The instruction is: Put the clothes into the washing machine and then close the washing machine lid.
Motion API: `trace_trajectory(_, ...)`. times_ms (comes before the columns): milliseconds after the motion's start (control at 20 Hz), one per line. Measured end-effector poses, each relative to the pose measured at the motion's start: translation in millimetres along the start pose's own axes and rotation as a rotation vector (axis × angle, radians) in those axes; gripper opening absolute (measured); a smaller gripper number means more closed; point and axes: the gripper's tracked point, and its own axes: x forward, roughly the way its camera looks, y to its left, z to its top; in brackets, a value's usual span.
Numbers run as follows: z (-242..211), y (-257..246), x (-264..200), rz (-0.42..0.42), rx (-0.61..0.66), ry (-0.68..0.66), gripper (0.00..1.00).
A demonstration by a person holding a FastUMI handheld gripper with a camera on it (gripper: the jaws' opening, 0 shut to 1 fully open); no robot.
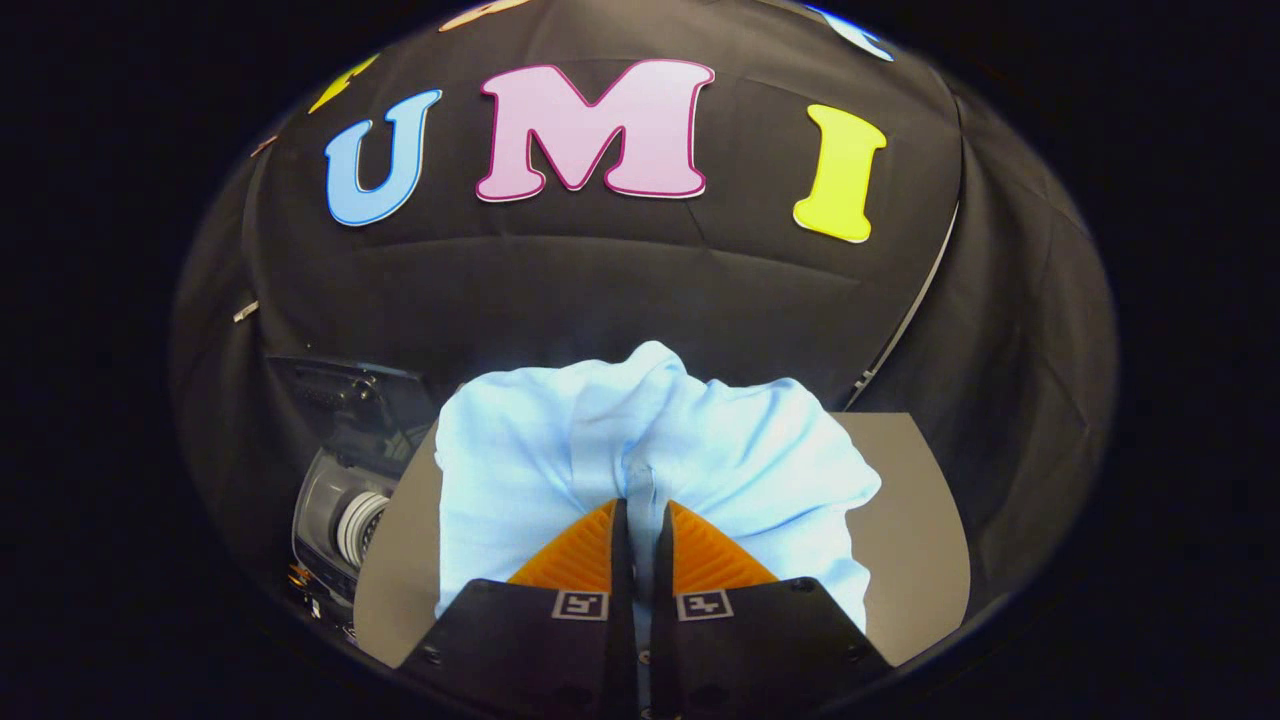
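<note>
Gripper (pixel 640 515) pinches a pale blue garment (pixel 640 450), its fingers nearly closed on a fold.
Bunched cloth hangs above the table (pixel 910 520), likely for carrying; washing machine (pixel 345 500) waits at nine o'clock, lid open.

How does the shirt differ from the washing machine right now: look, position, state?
The light blue garment is soft and bunched, pinched between the gripper's closed fingers above the table. The washing machine is rigid, grey and dark, off to the left past the table edge, its lid raised and drum exposed.
</note>
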Motion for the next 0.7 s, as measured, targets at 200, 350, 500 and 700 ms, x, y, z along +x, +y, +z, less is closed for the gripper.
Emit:
trace_trajectory(200, 11, 0, -19, 0.001, 0.077, -0.093, 0.1)
trace_trajectory(350, 23, -8, -52, 0.012, 0.121, -0.168, 0.1)
trace_trajectory(500, 50, -4, -96, 0.043, 0.144, -0.267, 0.1)
trace_trajectory(700, 92, 9, -161, 0.066, 0.115, -0.428, 0.1)
